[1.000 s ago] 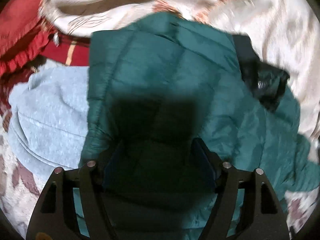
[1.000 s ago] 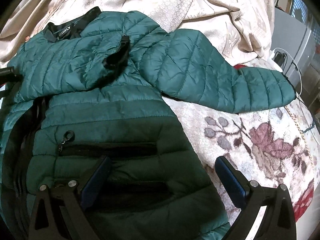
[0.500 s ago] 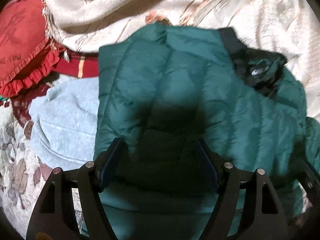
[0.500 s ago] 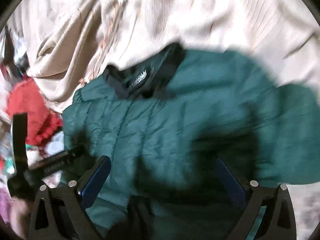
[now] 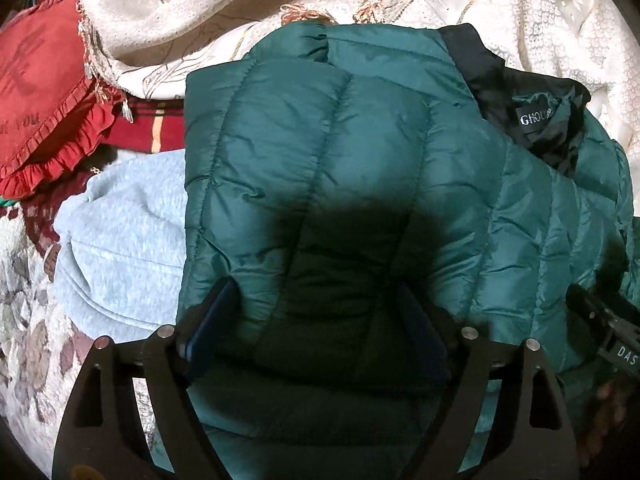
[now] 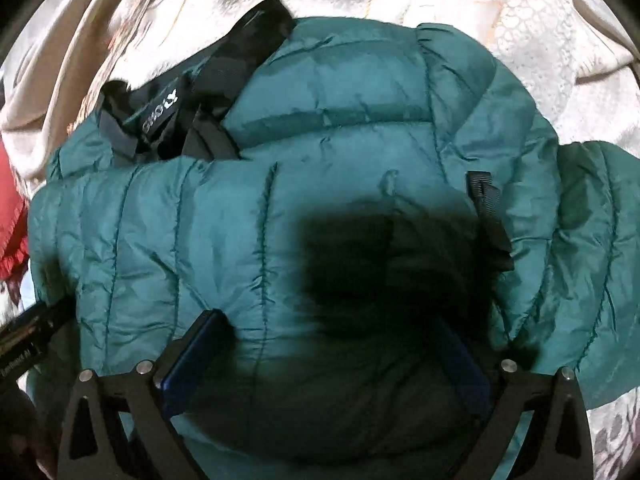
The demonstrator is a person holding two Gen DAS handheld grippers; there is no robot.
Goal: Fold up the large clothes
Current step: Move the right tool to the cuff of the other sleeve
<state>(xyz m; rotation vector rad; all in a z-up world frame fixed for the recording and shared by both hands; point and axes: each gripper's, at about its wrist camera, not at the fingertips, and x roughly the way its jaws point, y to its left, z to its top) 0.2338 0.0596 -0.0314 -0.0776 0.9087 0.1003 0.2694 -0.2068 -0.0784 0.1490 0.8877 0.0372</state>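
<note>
A dark green quilted puffer jacket (image 5: 360, 140) lies folded on the bed, with its black collar and label (image 5: 532, 120) at the upper right. My left gripper (image 5: 316, 320) points down onto the jacket's near left part. Its jaws are opening, a puffy fold sits between the blue pads, and the left pad (image 5: 212, 320) is at the jacket's edge. In the right wrist view the jacket (image 6: 360, 120) fills the frame, collar (image 6: 160, 120) at upper left, a sleeve (image 6: 592, 220) trailing right. My right gripper (image 6: 328, 348) stands open just over the jacket's padded middle.
A light blue garment (image 5: 120, 240) lies left of the jacket, with a red ruffled cushion (image 5: 36, 120) beyond it. A cream embroidered cover (image 5: 200, 20) is bunched behind. The floral bedspread (image 6: 616, 432) shows at the lower right. The other tool's black body (image 5: 608, 340) is close on the right.
The right gripper swung left from the jacket's pocket and spread sleeve to over its upper part near the collar. The left jaws stand a little wider and the left view has barely shifted.
</note>
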